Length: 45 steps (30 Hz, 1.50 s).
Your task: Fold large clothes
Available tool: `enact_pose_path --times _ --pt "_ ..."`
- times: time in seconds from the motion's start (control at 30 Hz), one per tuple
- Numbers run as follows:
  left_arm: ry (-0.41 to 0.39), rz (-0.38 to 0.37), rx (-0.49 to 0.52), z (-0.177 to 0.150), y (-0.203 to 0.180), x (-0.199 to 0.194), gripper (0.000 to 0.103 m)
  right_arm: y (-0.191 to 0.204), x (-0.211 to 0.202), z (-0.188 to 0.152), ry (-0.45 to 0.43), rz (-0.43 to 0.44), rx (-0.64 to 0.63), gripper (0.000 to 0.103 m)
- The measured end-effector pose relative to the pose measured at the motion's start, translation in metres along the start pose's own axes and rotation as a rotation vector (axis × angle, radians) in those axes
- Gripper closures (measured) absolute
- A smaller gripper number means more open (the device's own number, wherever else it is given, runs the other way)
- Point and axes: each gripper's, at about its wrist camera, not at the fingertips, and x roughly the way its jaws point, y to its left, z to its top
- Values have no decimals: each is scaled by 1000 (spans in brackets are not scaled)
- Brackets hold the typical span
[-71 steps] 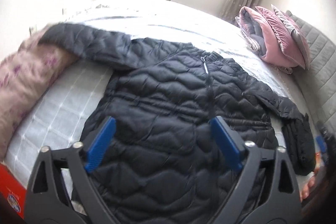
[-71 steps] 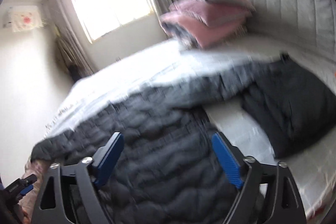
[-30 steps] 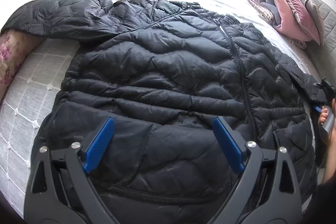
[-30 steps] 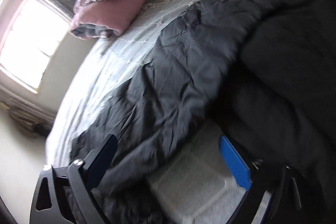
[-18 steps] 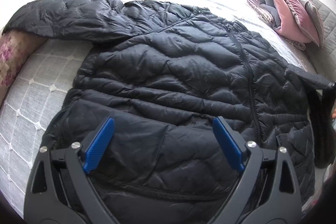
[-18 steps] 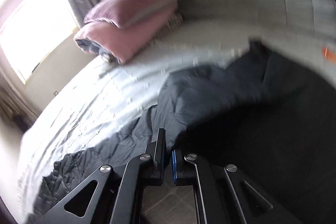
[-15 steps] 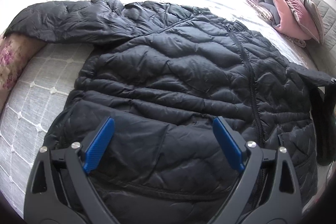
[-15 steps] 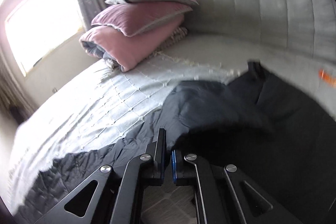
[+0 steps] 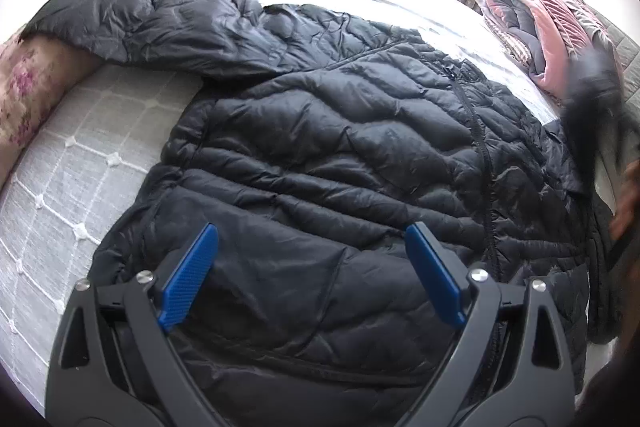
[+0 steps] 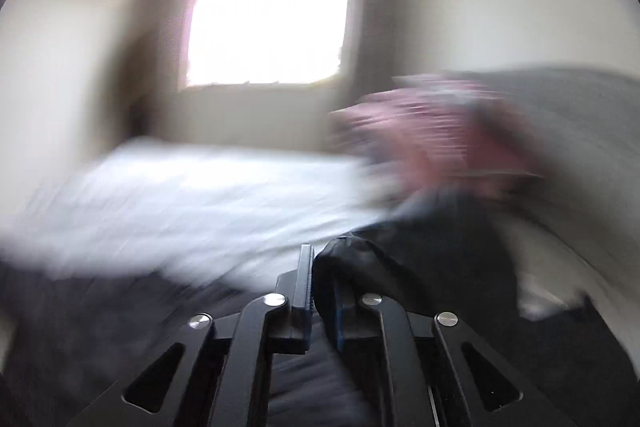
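Note:
A black quilted jacket (image 9: 340, 155) lies front up and zipped on the bed, one sleeve stretched out to the far left. My left gripper (image 9: 312, 227) hovers open above its lower front, with nothing between the blue pads. At the right edge the other sleeve (image 9: 592, 99) is lifted off the bed and blurred. In the right wrist view my right gripper (image 10: 320, 267) pinches a bunch of that black sleeve fabric (image 10: 348, 259); the jaws are opening slightly, with the fabric still pressed between them. That view is heavily motion-blurred.
The bed has a pale grey checked cover (image 9: 80, 155). Folded pink quilts and pillows (image 9: 552, 27) are stacked by the grey headboard (image 10: 580, 115). A floral cushion (image 9: 24, 91) sits at the left edge. A hand (image 9: 628, 195) shows at the right edge.
The right gripper closed on the sleeve and has swung up and across with it, so the sleeve now rises at the right edge. The left gripper has stayed open and hardly moved.

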Motion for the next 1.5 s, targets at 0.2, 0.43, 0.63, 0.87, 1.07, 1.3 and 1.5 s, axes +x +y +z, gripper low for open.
enact_pose_path --times 0.2,0.43,0.63,0.87,1.07,1.3,1.5 --pt "13 -24 -22 0 7 0 8 159 58 -91 341 93 -505 56" --pt "6 -41 -28 1 8 -4 8 130 50 -78 428 254 -264 36" --pt "26 -51 -64 3 12 -1 8 77 4 -58 488 402 175 32" --pt "-39 -33 -59 5 12 -14 8 43 -85 -80 483 473 323 24" --pt "-56 -37 -66 10 16 -17 8 58 -143 -83 359 473 280 9" --pt "-89 32 -179 28 62 -25 8 75 -119 -120 465 445 218 9" --pt "-174 156 -364 57 144 -55 8 54 -118 -127 433 380 223 9"
